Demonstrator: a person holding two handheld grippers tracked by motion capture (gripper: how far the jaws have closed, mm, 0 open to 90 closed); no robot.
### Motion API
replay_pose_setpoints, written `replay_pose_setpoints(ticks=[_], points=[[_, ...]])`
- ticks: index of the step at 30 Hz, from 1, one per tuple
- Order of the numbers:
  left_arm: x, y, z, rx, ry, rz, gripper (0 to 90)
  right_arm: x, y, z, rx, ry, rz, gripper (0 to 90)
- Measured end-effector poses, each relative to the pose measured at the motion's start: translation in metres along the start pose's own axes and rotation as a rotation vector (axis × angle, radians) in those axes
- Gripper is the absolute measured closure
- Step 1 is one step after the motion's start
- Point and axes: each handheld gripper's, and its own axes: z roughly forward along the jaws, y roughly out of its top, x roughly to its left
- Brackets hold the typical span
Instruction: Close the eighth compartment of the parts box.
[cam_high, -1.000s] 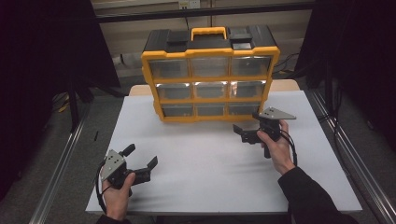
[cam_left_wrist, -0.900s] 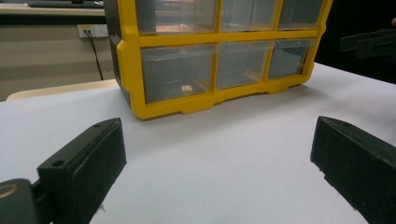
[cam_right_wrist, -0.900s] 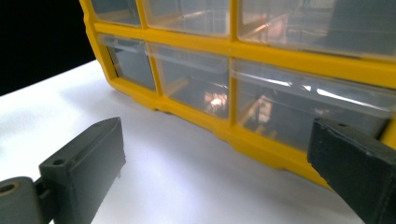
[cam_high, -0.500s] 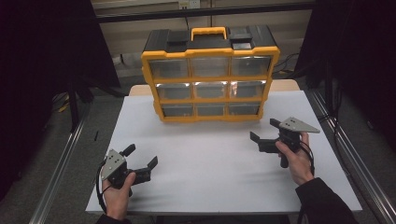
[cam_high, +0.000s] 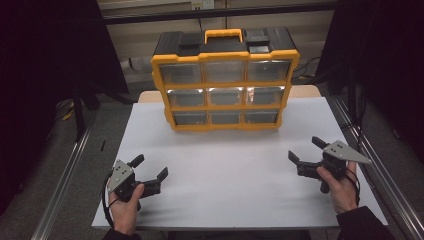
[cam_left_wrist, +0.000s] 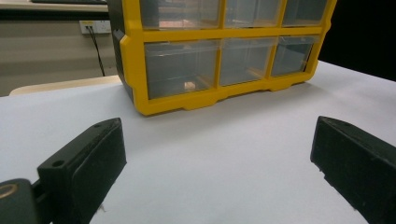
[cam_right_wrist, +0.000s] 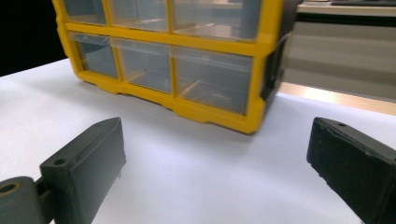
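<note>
Dark surroundings, metal rails on both sides; white bench (cam_high: 225, 175) lit from above. Yellow-and-black drawer organizer (cam_high: 225, 80) stands upright at the far middle of the bench, carry handle on top, three rows of three clear drawers facing the person. All drawers look closed.

Left claw (cam_high: 148, 173) rests low at the near left corner, jaws spread wide, nothing between them. Right claw (cam_high: 305, 155) at the near right, also wide and empty. Both are well apart from the organizer and point roughly toward it.

Left gripper view: a small pale item (cam_left_wrist: 189, 85) sits inside the bottom-left drawer (cam_left_wrist: 180, 67); cannot tell what it is. Right gripper view: contents of the bottom-right drawer (cam_right_wrist: 212, 81) are unclear.

Risks, as judgement: the organizer is tall and unclamped, so a one-handed pull on a drawer could slide or tip it forward. Clear drawer fronts give little for jaws to grip; a slip is likely.

Bench between claws and organizer is bare; nothing blocks either approach.
</note>
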Motion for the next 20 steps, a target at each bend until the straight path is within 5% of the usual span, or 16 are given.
replay_pose_setpoints(ticks=[10,20], points=[[-0.002,-0.001,-0.001,0.001,0.0,-0.002,3.6,-0.006,-0.015,-0.031,0.027,-0.03,0.006,3.1],[0.0,-0.001,-0.001,0.0,-0.006,-0.001,3.6,-0.008,-0.02,-0.039,0.025,-0.04,0.022,2.5]])
